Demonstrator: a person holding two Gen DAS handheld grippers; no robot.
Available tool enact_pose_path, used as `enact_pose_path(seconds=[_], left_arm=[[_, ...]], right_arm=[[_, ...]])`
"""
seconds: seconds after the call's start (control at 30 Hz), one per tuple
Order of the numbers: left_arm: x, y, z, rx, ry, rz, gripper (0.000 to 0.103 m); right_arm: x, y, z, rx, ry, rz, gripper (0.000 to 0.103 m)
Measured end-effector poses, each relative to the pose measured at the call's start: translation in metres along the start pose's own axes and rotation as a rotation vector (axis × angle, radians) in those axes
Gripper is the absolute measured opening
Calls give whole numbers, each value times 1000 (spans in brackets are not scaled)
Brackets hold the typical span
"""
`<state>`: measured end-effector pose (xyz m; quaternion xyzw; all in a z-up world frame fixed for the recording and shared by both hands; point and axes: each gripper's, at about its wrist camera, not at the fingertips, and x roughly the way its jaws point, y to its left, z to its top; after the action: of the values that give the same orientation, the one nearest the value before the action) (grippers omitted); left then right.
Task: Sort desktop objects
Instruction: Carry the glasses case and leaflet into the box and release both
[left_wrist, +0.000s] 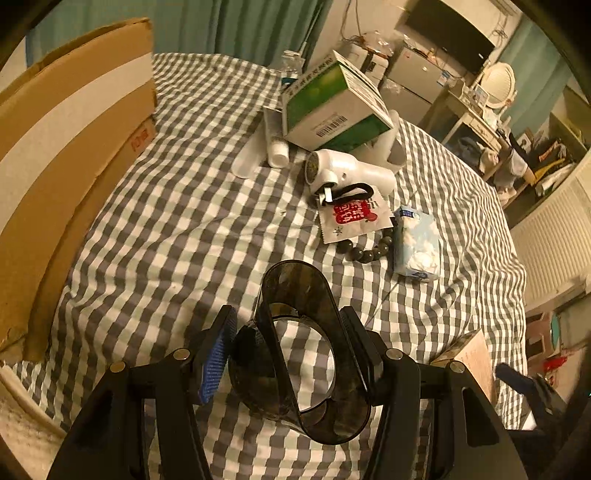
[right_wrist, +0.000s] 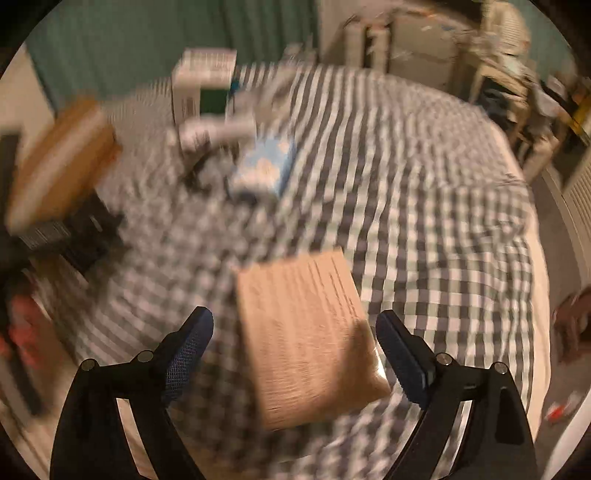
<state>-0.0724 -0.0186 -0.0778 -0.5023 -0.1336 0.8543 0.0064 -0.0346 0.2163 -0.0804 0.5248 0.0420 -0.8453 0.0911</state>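
My left gripper is shut on a dark smoked-plastic cup and holds it tilted above the checked cloth. Ahead lie a white lint shaver, a white sachet with red print, a dark bead bracelet, a blue tissue pack and a green and white box. The right wrist view is blurred. My right gripper is open, its fingers either side of a flat brown box on the cloth. The tissue pack lies farther off.
A large cardboard box stands along the left. White tubes lie by the green box. The brown box's corner shows at the lower right. Furniture and a mirror stand beyond the table's far right edge.
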Motion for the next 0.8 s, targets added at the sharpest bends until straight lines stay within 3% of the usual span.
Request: enact_pose_path(seconds=[0.1,0.17,0.2,0.23,0.5,0.6,0.7,0.8], left_arm=[[5,-1,1,13,1,10,59],[9,0,1,13,1,24,59],[11,0,1,13,2,27,59],[12,-1,1,14,-1,32,59],[-16,-7,8,36,-106,24,59],[-47,3,21,-8,-182,0,59],[-90,26,43,-64,-305,30,59],[-130,69,68,-147,-425,74,59]], right_arm=[[34,-5,-9,-42,109,4,90],[36,-6,-15,-33,52,10,91],[36,-7,-15,-20,46,13,87],[33,-8,-13,-5,40,25,77],[-24,-9,-4,108,-84,117,76],[-55,10,13,99,-159,183,76],[-85,51,44,21,-221,230,76],[-113,102,92,-48,-286,340,76]])
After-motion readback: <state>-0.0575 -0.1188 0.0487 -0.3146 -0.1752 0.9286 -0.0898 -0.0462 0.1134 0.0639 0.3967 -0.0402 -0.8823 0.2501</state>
